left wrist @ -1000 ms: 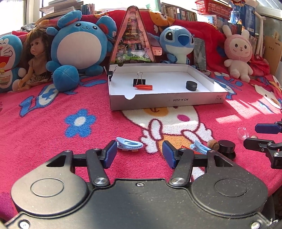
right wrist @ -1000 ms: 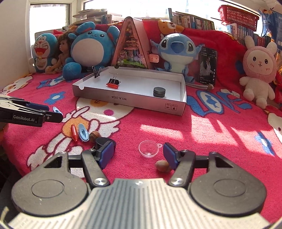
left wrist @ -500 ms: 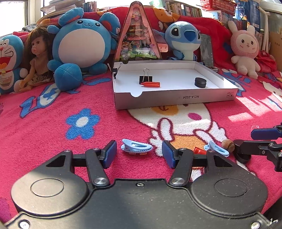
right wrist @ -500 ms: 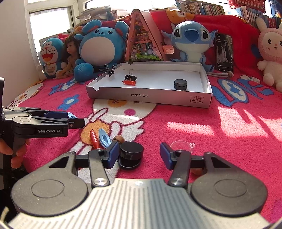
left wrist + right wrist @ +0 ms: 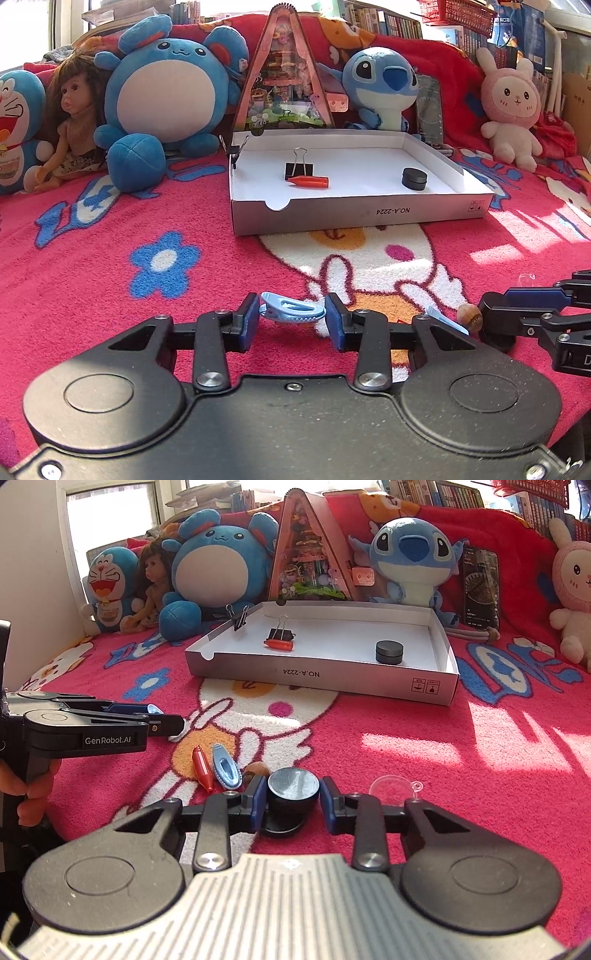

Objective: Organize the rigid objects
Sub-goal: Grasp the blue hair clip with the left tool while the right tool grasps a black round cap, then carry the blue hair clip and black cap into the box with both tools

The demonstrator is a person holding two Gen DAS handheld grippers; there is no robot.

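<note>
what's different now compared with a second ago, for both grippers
Both grippers' jaws are closing. The right gripper shifted left, off the clear dish, and now brackets the black cap. The left gripper closes around the blue hair clip. The white box and its contents stayed put.

Light-blue hair clip (image 5: 291,309) lying flat on blanket, black round jar (image 5: 293,794) upright nearby

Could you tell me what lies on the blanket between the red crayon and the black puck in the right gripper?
In the right wrist view, a blue hair clip and a brown nut lie between the red crayon and the black puck.
</note>
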